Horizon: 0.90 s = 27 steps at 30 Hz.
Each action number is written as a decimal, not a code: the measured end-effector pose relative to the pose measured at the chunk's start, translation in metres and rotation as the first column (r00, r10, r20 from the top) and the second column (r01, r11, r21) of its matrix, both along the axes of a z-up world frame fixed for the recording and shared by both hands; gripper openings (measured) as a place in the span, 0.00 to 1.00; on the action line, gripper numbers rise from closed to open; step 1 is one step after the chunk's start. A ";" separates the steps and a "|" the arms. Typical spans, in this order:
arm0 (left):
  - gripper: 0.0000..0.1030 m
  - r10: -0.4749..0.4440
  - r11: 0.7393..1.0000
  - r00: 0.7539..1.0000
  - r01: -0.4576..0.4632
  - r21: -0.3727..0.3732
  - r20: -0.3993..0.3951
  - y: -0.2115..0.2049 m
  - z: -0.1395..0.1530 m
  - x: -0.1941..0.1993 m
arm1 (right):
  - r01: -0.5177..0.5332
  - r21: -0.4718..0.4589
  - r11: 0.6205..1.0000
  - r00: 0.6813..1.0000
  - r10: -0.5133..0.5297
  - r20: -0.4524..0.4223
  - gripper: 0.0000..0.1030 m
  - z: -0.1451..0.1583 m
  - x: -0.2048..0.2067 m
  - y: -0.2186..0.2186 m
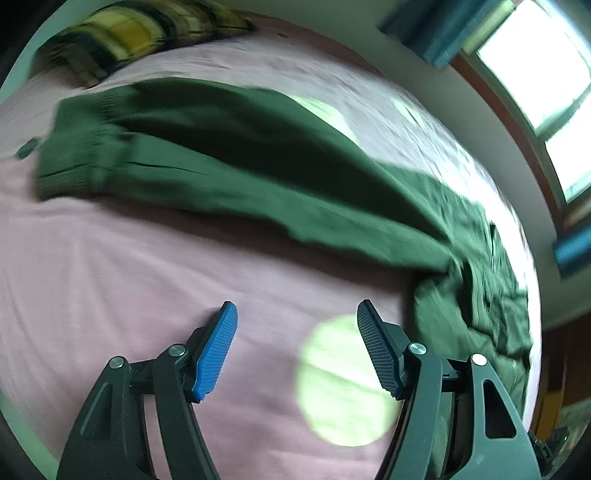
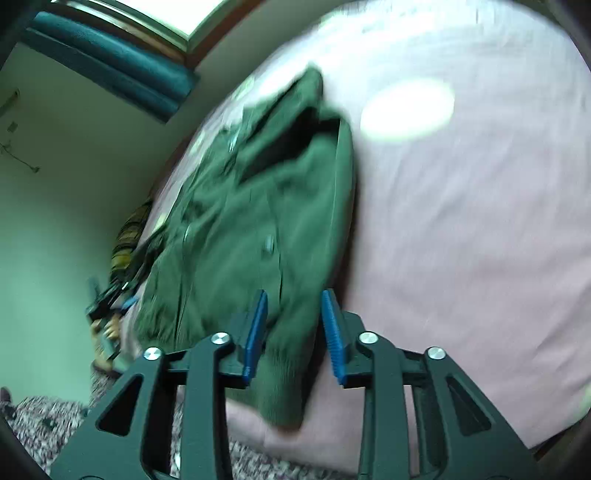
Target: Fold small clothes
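Observation:
A dark green jacket lies on a pink bed sheet, one sleeve stretched toward the far left with its ribbed cuff there. My left gripper is open and empty above bare sheet, just in front of the sleeve. In the right wrist view the jacket lies lengthwise, its ribbed hem hanging over the bed's near edge. My right gripper is partly open with its blue pads on either side of the hem area; the fabric between them is not pinched. Both views are motion-blurred.
A yellow and black striped cloth lies at the far end of the bed. A window with teal curtains is beside the bed. A speckled rug covers the floor below the bed edge. Pale round spots mark the sheet.

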State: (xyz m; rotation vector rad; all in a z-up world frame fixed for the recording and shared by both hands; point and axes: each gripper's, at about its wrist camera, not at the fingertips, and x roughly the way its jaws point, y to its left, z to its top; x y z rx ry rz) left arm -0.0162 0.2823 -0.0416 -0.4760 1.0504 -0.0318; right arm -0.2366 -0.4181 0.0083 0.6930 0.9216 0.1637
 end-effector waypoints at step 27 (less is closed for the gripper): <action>0.48 0.370 0.920 0.928 -0.357 -0.164 0.052 0.169 -0.020 0.020 | -0.342 0.161 0.926 0.939 0.331 0.089 0.50 -0.025 0.170 0.183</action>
